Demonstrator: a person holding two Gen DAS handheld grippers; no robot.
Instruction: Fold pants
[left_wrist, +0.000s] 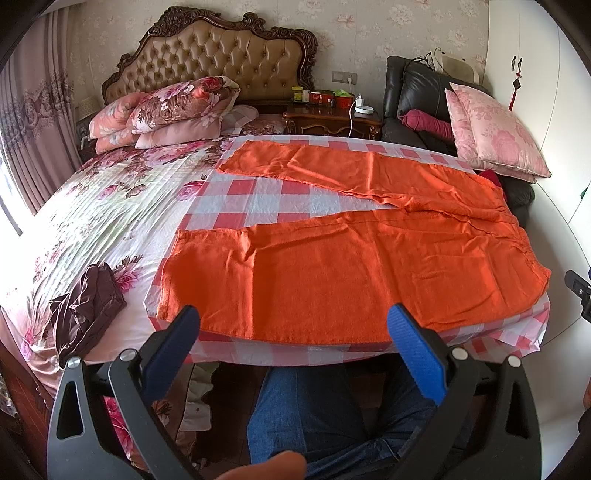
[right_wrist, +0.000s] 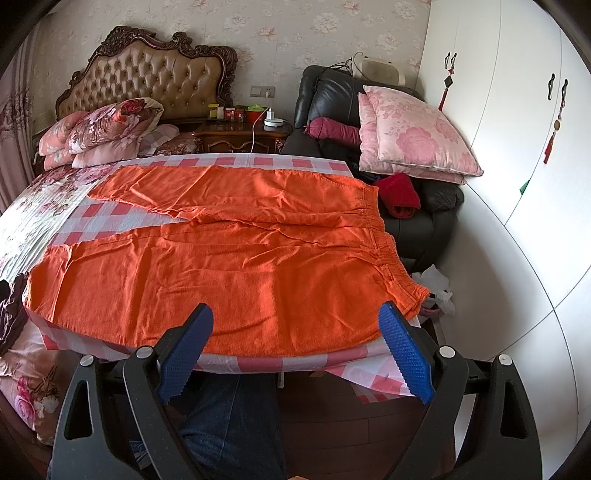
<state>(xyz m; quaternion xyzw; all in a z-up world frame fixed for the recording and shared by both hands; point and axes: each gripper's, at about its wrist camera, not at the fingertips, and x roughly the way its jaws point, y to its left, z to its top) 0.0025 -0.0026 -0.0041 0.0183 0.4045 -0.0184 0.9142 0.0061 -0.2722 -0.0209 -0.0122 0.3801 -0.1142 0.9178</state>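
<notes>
Orange pants (left_wrist: 351, 258) lie flat on a pink-and-white checked cloth (left_wrist: 258, 192) on the bed, legs spread apart toward the left, elastic waistband (right_wrist: 384, 240) at the right. My left gripper (left_wrist: 295, 317) hovers open just above the near edge of the near leg, nothing between its blue pads. In the right wrist view the same pants (right_wrist: 221, 266) fill the middle. My right gripper (right_wrist: 295, 317) is open too, over the near edge close to the waistband corner, holding nothing. The tip of the right gripper (left_wrist: 580, 291) shows at the left view's right edge.
A folded dark maroon garment (left_wrist: 86, 306) lies on the floral bedspread at left. Pillows and a folded quilt (left_wrist: 177, 107) sit by the headboard. A black armchair (right_wrist: 369, 110) with pink cushions stands right of the bed, next to white wardrobe doors (right_wrist: 517, 147). A person's jeans-clad legs (left_wrist: 314, 413) are below.
</notes>
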